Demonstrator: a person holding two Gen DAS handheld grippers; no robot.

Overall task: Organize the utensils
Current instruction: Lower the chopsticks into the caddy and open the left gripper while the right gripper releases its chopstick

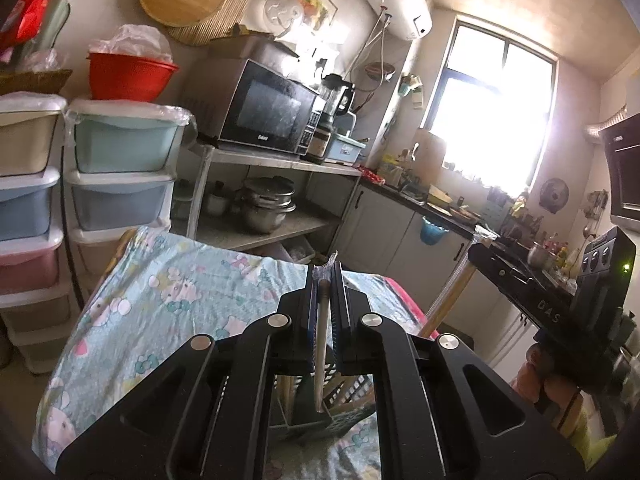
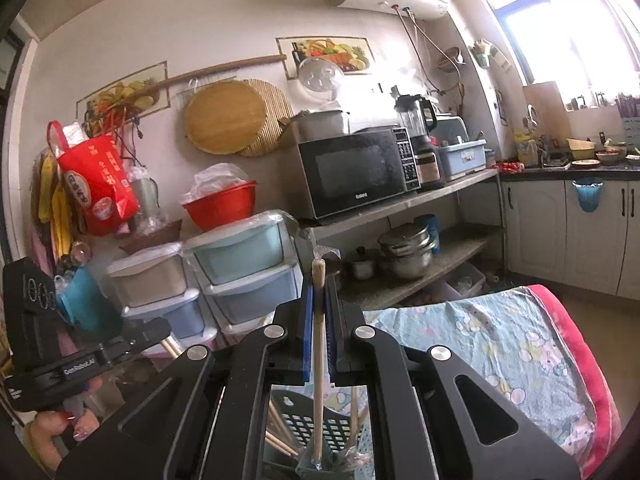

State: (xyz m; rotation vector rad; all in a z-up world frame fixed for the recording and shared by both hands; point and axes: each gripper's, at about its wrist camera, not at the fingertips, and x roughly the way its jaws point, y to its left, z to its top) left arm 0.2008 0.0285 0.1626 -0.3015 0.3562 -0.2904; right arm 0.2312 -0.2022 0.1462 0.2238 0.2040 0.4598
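Observation:
My left gripper is shut on a pale wooden utensil in a clear plastic sleeve. Its lower end reaches down into a dark perforated holder on the table, where other wooden sticks stand. My right gripper is shut on a wrapped wooden chopstick, held upright with its lower end in the dark holder below. The right gripper also shows at the right of the left wrist view, holding its stick. The left gripper's body shows at the left of the right wrist view.
The table carries a light blue cartoon cloth with a pink edge. Stacked plastic drawers stand behind it. A shelf with a microwave and steel pots is beyond. Kitchen counter and cabinets lie to the right.

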